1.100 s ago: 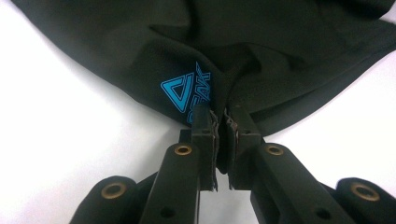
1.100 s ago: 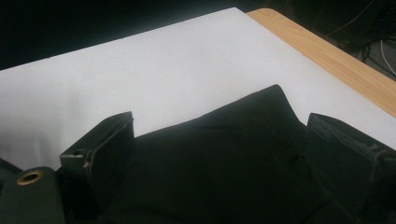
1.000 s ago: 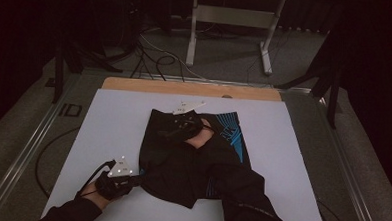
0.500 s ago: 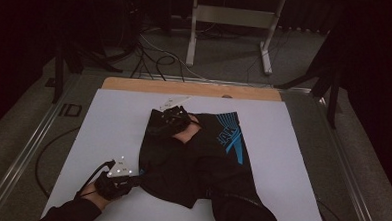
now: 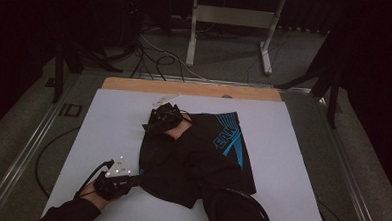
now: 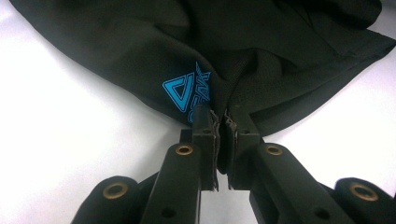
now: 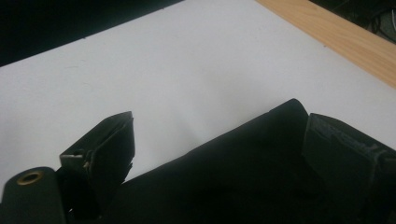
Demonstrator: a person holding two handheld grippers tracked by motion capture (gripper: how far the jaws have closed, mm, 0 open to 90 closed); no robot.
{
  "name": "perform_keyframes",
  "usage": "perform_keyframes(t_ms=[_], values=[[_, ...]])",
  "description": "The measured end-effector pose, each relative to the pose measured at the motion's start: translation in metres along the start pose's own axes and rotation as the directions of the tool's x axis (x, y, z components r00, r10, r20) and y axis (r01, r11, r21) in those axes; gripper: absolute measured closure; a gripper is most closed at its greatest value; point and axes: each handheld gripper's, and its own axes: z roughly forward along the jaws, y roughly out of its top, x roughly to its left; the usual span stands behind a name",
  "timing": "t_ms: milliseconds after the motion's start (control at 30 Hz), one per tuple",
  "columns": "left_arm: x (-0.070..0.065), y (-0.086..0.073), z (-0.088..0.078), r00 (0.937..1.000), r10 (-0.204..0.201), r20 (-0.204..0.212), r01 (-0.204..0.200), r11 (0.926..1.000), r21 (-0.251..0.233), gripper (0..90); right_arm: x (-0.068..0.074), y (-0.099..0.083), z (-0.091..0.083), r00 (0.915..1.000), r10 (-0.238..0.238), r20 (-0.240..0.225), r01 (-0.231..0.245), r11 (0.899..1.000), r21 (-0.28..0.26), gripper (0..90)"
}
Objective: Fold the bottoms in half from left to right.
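A black garment with a blue print lies crumpled on the white tabletop. At its near left edge my left gripper is shut on a fold of the cloth; in the left gripper view the jaws pinch the fabric just beside a blue triangle logo, with the left gripper at the hem. My right gripper sits at the garment's far left corner. In the right gripper view it stands open, the corner of the cloth lying between its wide-apart jaws.
A wooden strip runs along the table's far edge, with a small white piece near it. On the floor beyond stand a metal frame and loose cables. A metal rail borders the left side.
My right gripper has slid left across the garment to its far left corner. The left gripper has kept still, holding the cloth.
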Motion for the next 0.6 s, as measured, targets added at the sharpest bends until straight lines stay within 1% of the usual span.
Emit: perform_keyframes(t_ms=[67, 100, 133, 167, 200, 233, 267, 300, 367, 400, 433, 467, 500, 567, 600], values=[[0.0, 0.0, -0.001, 1.0, 0.004, -0.003, -0.004, 1.0, -0.001, 84.3, -0.002, 0.001, 0.005, 0.9999, 0.005, 0.009, -0.005, 1.0, 0.002, 9.4], [0.0, 0.0, -0.001, 1.0, 0.003, -0.005, -0.003, 1.0, -0.004, 84.3, -0.003, 0.001, 0.007, 0.9998, 0.017, 0.007, -0.017, 1.0, 0.001, 9.4], [0.0, 0.0, -0.001, 1.0, 0.003, -0.005, -0.003, 1.0, -0.004, 84.3, -0.003, 0.001, 0.007, 0.9998, 0.017, 0.007, -0.017, 1.0, 0.001, 9.4], [0.0, 0.0, -0.001, 1.0, 0.003, -0.005, -0.003, 1.0, -0.004, 84.3, -0.004, 0.001, 0.011, 0.9997, 0.021, 0.016, -0.021, 1.0, 0.005, 9.4], [0.0, 0.0, 0.0, 1.0, 0.002, -0.005, -0.002, 1.0, -0.003, 84.3, -0.005, 0.001, 0.018, 0.999, 0.024, 0.038, -0.024, 0.999, 0.02, 9.8], [0.0, 0.001, 0.0, 1.0, 0.004, -0.005, -0.004, 1.0, -0.003, 84.3, -0.005, 0.001, 0.021, 0.9984, 0.027, 0.049, -0.029, 0.999, 0.029, 9.8], [0.0, 0.001, 0.0, 1.0, 0.004, -0.006, -0.004, 1.0, -0.004, 84.3, -0.006, 0.001, 0.024, 0.9983, 0.016, 0.056, -0.018, 0.999, 0.034, 9.9], [0.0, 0.001, 0.0, 1.0, 0.003, -0.005, -0.003, 1.0, -0.003, 84.3, -0.006, 0.001, 0.026, 0.9974, 0.024, 0.068, -0.027, 0.999, 0.041, 9.9], [0.0, 0.001, 0.0, 1.0, 0.003, -0.005, -0.003, 1.0, -0.003, 84.3, -0.008, 0.0, 0.028, 0.9973, 0.024, 0.069, -0.027, 0.999, 0.045, 9.9], [0.001, 0.0, 0.001, 1.0, 0.005, -0.005, -0.005, 1.0, -0.001, 84.3, -0.009, 0.0, 0.032, 0.9955, 0.045, 0.084, -0.049, 0.998, 0.045, 9.8], [0.0, 0.001, 0.001, 1.0, 0.006, -0.005, -0.006, 1.0, -0.002, 84.3, -0.009, 0.0, 0.035, 0.9942, 0.061, 0.089, -0.066, 0.997, 0.048, 9.8], [0.0, 0.001, 0.001, 1.0, 0.005, -0.006, -0.005, 1.0, -0.002, 84.3, -0.009, 0.0, 0.037, 0.9929, 0.072, 0.095, -0.077, 0.996, 0.05, 9.8], [0.001, 0.001, 0.001, 1.0, 0.005, -0.005, -0.005, 1.0, -0.002, 84.3, -0.009, 0.0, 0.039, 0.9903, 0.085, 0.11, -0.091, 0.994, 0.052, 9.9], [0.001, 0.001, 0.001, 1.0, 0.005, -0.006, -0.005, 1.0, -0.003, 84.2, -0.009, 0.0, 0.042, 0.9891, 0.091, 0.116, -0.098, 0.994, 0.055, 9.9], [0.001, 0.001, 0.001, 1.0, 0.005, -0.005, -0.005, 1.0, -0.003, 84.2, -0.009, 0.0, 0.046, 0.9881, 0.086, 0.127, -0.096, 0.993, 0.071, 10.3]])
